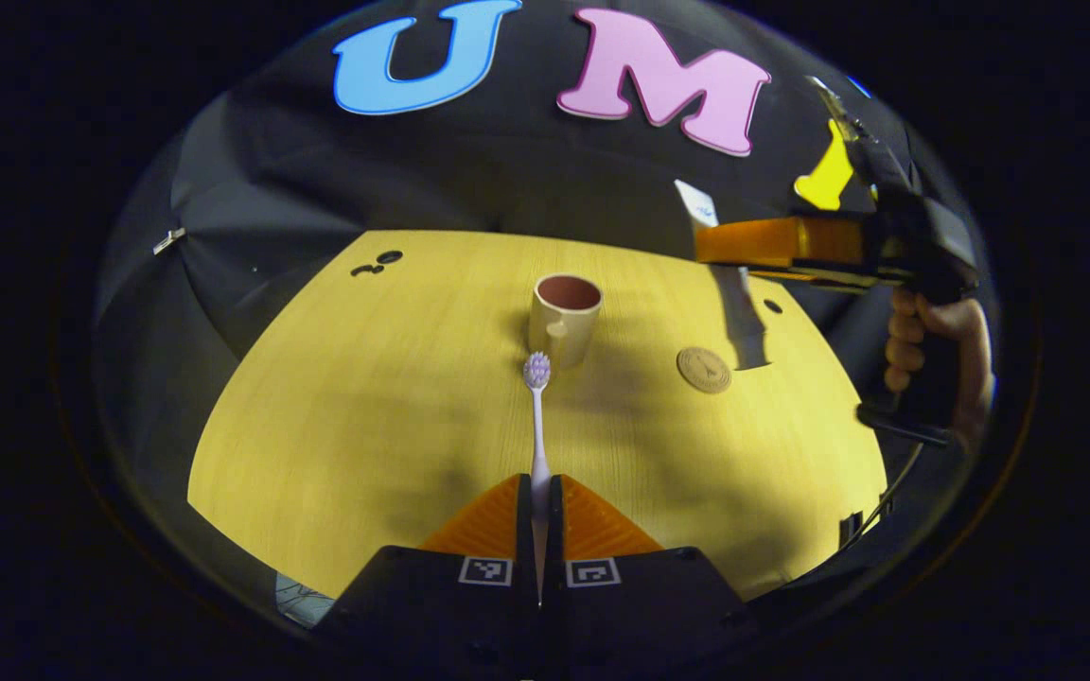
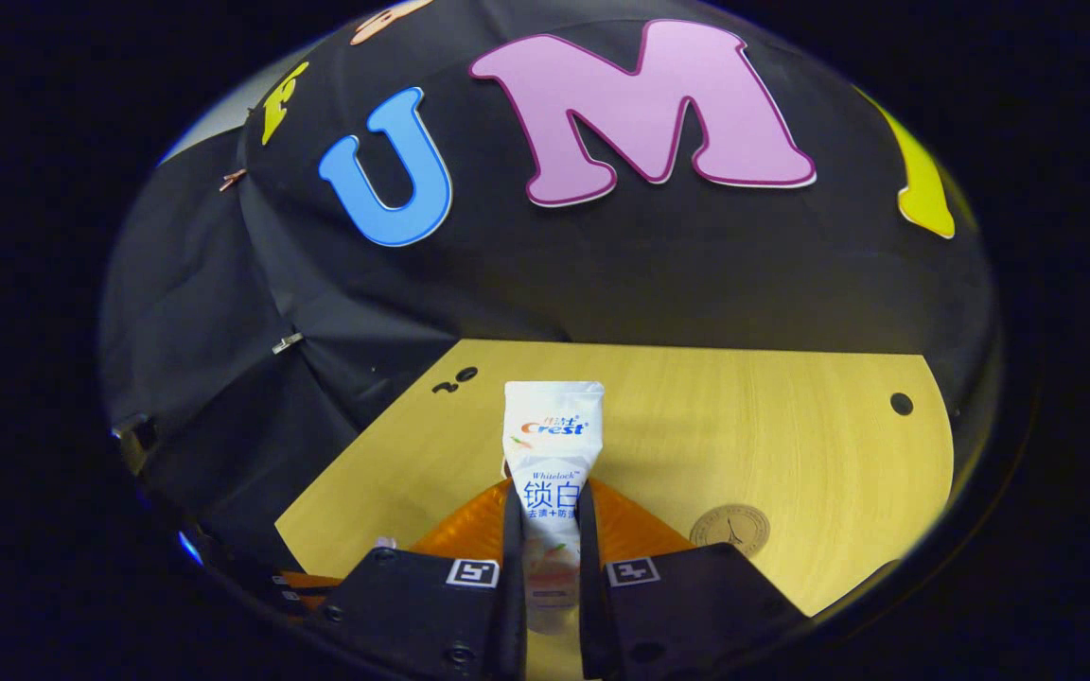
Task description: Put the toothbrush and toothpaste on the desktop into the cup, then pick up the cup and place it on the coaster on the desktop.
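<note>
Left gripper view, left claw (image 1: 539, 497) pinching toothbrush (image 1: 537, 416), cup (image 1: 565, 318) ahead, right claw (image 2: 545, 515) clamping toothpaste (image 2: 553, 445).

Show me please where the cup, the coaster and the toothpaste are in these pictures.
cup (image 1: 564, 329): left gripper view, on its outer wall.
coaster (image 1: 704, 369): left gripper view, on its top face.
toothpaste (image 2: 553, 445): right gripper view, on the tube's upper body.

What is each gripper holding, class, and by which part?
The left gripper clamps the toothbrush by its handle end. The right gripper clamps the toothpaste tube around its lower body, flat crimped end pointing away.
</note>
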{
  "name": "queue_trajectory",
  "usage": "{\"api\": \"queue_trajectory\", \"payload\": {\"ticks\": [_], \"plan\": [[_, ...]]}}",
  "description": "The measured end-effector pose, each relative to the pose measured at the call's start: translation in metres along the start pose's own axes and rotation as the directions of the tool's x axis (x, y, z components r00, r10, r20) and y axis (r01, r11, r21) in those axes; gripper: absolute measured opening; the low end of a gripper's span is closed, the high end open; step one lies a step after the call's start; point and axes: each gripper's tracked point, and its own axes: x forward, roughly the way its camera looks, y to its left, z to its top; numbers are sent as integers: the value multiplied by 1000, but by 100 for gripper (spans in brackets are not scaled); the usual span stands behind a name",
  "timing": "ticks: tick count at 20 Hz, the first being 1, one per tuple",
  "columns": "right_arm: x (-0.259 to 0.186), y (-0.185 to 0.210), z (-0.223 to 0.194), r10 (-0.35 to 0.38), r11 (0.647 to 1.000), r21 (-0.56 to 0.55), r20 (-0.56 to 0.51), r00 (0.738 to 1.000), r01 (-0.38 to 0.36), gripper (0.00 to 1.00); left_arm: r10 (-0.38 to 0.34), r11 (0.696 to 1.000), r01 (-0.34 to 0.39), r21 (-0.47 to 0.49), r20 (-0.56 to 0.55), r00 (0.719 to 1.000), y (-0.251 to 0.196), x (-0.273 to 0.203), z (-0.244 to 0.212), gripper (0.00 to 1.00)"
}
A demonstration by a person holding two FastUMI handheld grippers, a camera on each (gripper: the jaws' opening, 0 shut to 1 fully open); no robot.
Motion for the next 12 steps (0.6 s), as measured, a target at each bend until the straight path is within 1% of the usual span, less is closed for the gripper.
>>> {"api": "queue_trajectory", "payload": {"ticks": [2,5,9,11,12], "plan": [[20,7,11,17,1000,4,22,1000,-17,25,13,1000,-13,-6,35,999,6,-14,17,6],[48,19,22,37,999,-14,46,998,-36,26,83,996,-81,-26,88,993,26,-27,34,6],[81,33,36,71,997,-47,104,992,-66,26,121,988,-107,-111,127,985,40,-36,41,6],[94,33,39,64,995,-80,138,988,-54,26,181,977,-154,-148,188,965,54,-46,49,6],[99,35,40,70,994,-99,157,985,-55,26,198,972,-165,-168,211,957,60,-49,52,6]]}}
